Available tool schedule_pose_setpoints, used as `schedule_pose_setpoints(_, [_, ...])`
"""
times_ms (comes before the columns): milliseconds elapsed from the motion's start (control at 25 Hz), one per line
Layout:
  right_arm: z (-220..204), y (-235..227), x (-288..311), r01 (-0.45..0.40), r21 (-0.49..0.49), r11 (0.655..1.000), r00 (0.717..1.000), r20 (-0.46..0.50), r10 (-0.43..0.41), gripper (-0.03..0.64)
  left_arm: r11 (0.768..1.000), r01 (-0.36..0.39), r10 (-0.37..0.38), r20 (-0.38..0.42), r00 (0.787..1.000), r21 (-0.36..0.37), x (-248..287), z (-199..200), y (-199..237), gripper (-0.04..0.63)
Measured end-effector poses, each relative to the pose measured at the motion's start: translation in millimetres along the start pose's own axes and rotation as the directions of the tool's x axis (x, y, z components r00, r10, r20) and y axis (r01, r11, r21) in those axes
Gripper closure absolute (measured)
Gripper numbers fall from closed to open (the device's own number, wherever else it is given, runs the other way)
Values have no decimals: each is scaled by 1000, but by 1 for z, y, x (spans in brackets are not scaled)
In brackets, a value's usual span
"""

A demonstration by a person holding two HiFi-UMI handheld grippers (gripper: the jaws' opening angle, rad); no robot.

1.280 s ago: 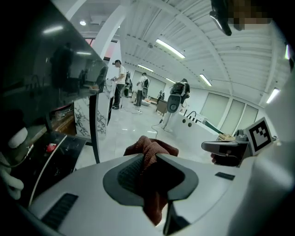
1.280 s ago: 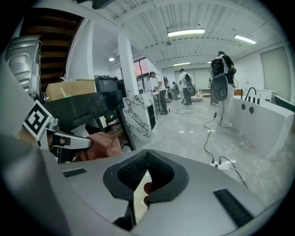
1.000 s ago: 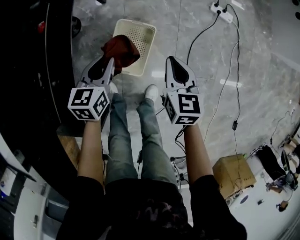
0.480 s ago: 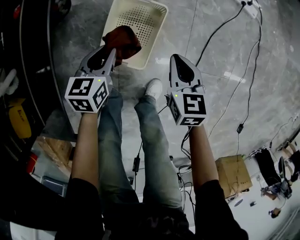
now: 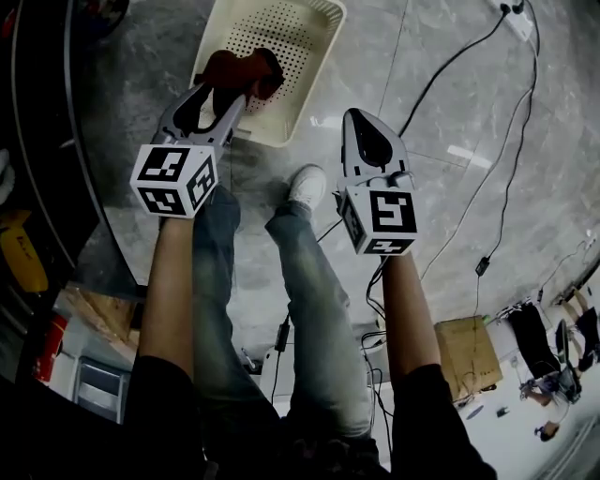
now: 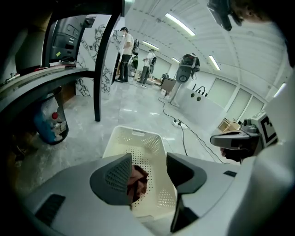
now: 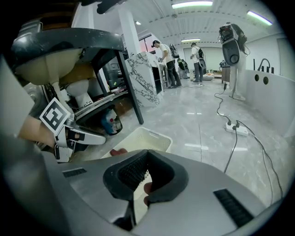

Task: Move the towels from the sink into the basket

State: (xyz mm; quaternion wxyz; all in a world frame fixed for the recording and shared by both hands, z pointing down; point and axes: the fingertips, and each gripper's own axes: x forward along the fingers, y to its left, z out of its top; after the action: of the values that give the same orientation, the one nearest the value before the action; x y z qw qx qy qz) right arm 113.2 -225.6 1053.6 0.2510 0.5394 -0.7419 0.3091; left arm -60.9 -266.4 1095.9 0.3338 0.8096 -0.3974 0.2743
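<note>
A dark red towel (image 5: 242,73) sits over the near part of the cream perforated basket (image 5: 298,47) on the floor. My left gripper (image 5: 230,94) hangs just above the basket's near edge; its jaws are opening and stand apart. In the left gripper view the towel (image 6: 138,182) shows beyond the gap, beside the left jaw, with neither pad pressing it, over the basket (image 6: 138,138). My right gripper (image 5: 356,117) hovers to the right of the basket, shut and holding nothing. The right gripper view shows the basket (image 7: 150,137) and bits of the towel (image 7: 119,151) beyond my right gripper (image 7: 146,156).
The dark counter (image 5: 47,141) runs along the left. The person's legs and a white shoe (image 5: 307,186) stand just below the basket. Cables (image 5: 506,169) and a power strip (image 5: 514,13) lie on the floor to the right; a cardboard box (image 5: 469,349) sits lower right.
The left gripper moved forward from the basket's near corner to over its inside, and its jaws went from shut on the towel to apart. The right gripper kept beside it.
</note>
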Motion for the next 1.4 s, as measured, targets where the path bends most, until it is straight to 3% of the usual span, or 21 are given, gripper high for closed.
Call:
schedule_pose_setpoints(240, [4, 1, -4, 1, -1, 1000, 1000, -2, -1, 603, 1000, 14, -14, 5, 1000, 10, -4, 3, -7, 324])
schedule_pose_setpoints(440, [32, 9, -19, 3, -4, 1000, 1000, 31, -3, 603, 999, 15, -14, 42, 999, -29, -25, 24, -15, 328])
schedule_pose_setpoints(600, [64, 13, -44, 4, -2, 1000, 998, 68, -4, 603, 1000, 13, -12, 76, 997, -19, -52, 51, -34, 398])
schedule_pose_setpoints(800, [110, 21, -79, 3, -14, 1000, 994, 113, -1, 603, 998, -1, -7, 127, 992, 64, -90, 97, -62, 481])
schedule_pose_setpoints(1000, [161, 27, -123, 3, -25, 1000, 988, 157, 1, 601, 997, -5, -8, 164, 986, 77, -130, 143, -92, 551])
schedule_pose_setpoints(1400, [251, 30, -202, 36, -13, 999, 967, 253, -31, 603, 987, -16, -23, 237, 971, 162, -207, 224, -138, 580])
